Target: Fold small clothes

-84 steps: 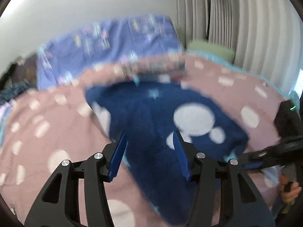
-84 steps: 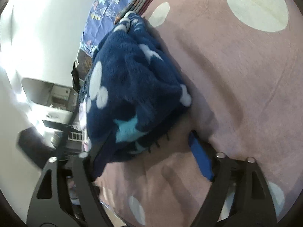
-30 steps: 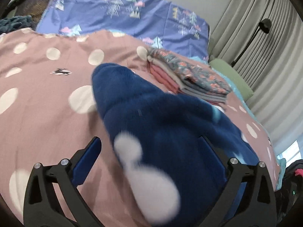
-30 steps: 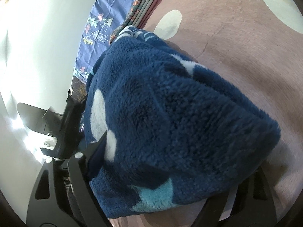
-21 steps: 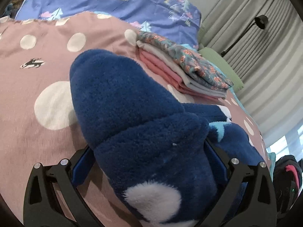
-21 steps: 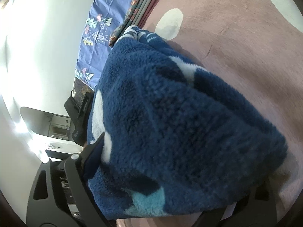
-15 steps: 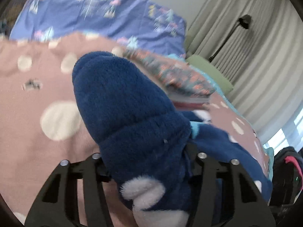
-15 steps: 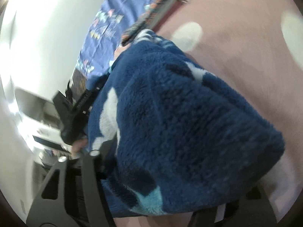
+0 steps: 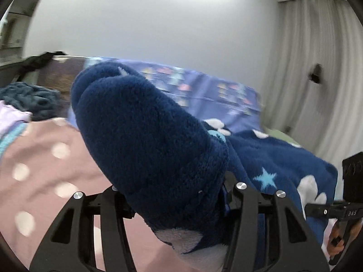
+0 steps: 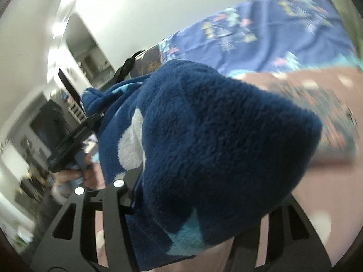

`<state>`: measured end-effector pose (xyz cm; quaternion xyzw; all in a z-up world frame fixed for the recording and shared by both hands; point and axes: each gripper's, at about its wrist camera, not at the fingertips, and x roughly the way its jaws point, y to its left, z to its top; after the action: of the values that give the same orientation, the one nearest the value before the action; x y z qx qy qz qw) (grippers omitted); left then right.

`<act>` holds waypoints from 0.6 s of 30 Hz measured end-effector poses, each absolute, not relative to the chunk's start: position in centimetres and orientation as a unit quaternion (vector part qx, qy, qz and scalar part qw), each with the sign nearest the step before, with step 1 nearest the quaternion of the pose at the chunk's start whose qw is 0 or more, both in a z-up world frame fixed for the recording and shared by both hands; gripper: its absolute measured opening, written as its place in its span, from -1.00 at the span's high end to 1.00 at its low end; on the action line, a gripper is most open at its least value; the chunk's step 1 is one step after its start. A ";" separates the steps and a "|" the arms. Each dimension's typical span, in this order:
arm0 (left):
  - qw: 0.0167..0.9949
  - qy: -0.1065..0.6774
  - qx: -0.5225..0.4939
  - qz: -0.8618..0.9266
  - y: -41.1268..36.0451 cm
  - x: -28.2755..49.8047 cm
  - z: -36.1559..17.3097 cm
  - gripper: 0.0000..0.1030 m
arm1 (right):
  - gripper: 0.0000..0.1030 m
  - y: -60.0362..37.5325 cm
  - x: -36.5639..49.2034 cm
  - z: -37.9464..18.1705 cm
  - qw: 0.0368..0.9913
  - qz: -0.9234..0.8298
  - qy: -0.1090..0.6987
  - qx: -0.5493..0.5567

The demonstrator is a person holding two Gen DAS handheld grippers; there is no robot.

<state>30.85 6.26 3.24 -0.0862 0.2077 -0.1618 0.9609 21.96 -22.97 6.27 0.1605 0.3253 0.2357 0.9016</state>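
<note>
A thick navy fleece garment [image 9: 145,140] with white shapes and light blue stars fills both views. My left gripper [image 9: 174,195] is shut on one end of it and holds it up off the pink dotted bedspread [image 9: 40,167]. My right gripper [image 10: 195,206] is shut on the other end of the fleece [image 10: 217,140], also lifted. The fleece hides the fingertips of both grippers. The right gripper's body shows at the far right of the left wrist view [image 9: 349,195]. The left gripper's body shows at the left of the right wrist view [image 10: 74,140].
A stack of folded clothes [image 10: 333,122] lies on the bedspread [image 10: 324,208], blurred. A blue patterned pillow [image 9: 204,93] runs along the wall. A dark knitted blanket [image 9: 29,99] lies at the left. Grey curtains [image 9: 317,72] hang at the right.
Both grippers have closed on the fleece and lifted it off the bed. Both views now tilt up toward the wall and pillow.
</note>
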 end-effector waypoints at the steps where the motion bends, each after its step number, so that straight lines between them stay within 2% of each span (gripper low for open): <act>1: 0.962 0.211 -0.085 -0.149 6.8 31.7 3.0 -0.04 | -0.06 -21.7 24.5 6.2 0.906 0.232 0.325 0.137; 6: 0.967 0.236 -0.052 -0.080 7.8 36.9 0.8 -0.03 | -0.05 -17.1 34.4 4.0 0.908 0.217 0.348 0.085; 13: 0.959 0.275 -0.059 -0.017 9.5 43.2 -3.0 -0.03 | -0.05 -12.3 44.7 0.4 0.921 0.173 0.350 0.009; 14: 0.958 0.281 -0.057 -0.010 9.5 44.0 -3.5 -0.10 | -0.07 -12.2 45.7 -0.2 0.921 0.169 0.350 0.003; 15: 0.957 0.285 -0.049 0.000 9.4 44.8 -4.2 -0.22 | -0.23 -11.9 46.4 -1.1 0.921 0.165 0.352 -0.006; 16: 0.956 0.293 -0.033 0.008 9.3 45.2 -5.1 -0.60 | -0.51 -11.7 47.6 -2.4 0.920 0.148 0.364 -0.019; 17: 0.950 0.311 -0.005 0.026 9.1 45.8 -6.4 -0.79 | -0.61 -11.6 48.4 -3.7 0.916 0.123 0.381 -0.025; 18: 0.946 0.323 0.014 0.036 9.0 45.9 -7.3 -0.79 | -0.62 -11.8 48.8 -5.7 0.910 0.090 0.403 -0.026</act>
<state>45.95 9.04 -7.33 0.0139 0.3229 0.0364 0.9456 48.81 -11.85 -5.66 -0.0255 0.4028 0.0901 0.9105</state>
